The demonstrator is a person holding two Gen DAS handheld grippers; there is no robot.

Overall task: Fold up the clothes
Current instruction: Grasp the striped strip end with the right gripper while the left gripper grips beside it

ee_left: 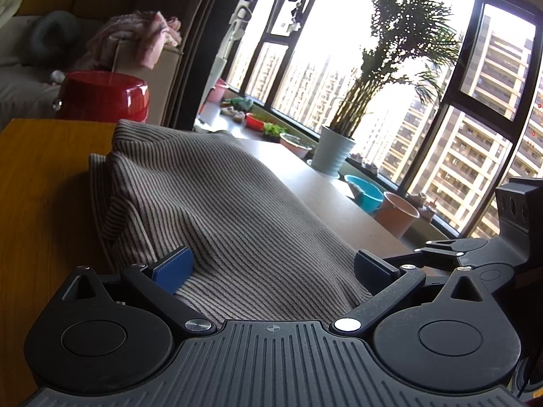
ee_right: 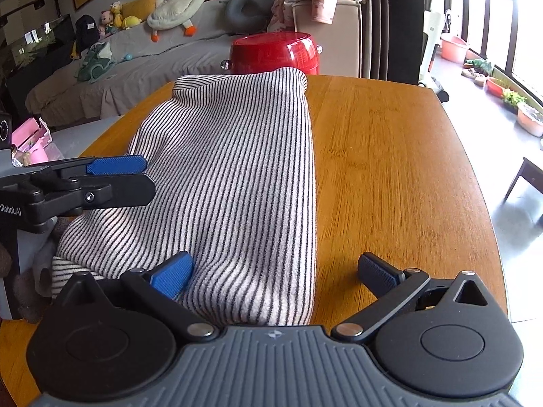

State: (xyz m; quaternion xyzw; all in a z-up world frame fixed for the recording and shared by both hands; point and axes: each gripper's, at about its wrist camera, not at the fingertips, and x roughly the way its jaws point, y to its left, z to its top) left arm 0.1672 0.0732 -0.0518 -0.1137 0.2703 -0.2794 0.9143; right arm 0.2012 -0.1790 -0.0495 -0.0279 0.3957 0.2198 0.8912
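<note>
Right gripper (ee_right: pixel 273 273) nearest: jaws spread wide, pinching nothing, left blue pad resting on the striped grey-and-black knit garment (ee_right: pixel 234 176), right pad over bare wood. Left gripper (ee_left: pixel 271 268) also spread wide, cloth running between its pads, no grip on it; in the right wrist view it comes in side-on at the garment's left edge. Garment lies in a long doubled-over strip on the orange-brown wooden table (ee_right: pixel 390 169), near end bunched, a layer poking out at lower left. Beyond it: red glossy round stool (ee_right: pixel 275 52), then grey-covered sofa (ee_right: pixel 135 64). Risk, as I judge it: closing now grabs only the top layer, so the fold skews; the left edge sits near the table rim and could slide off.
</note>
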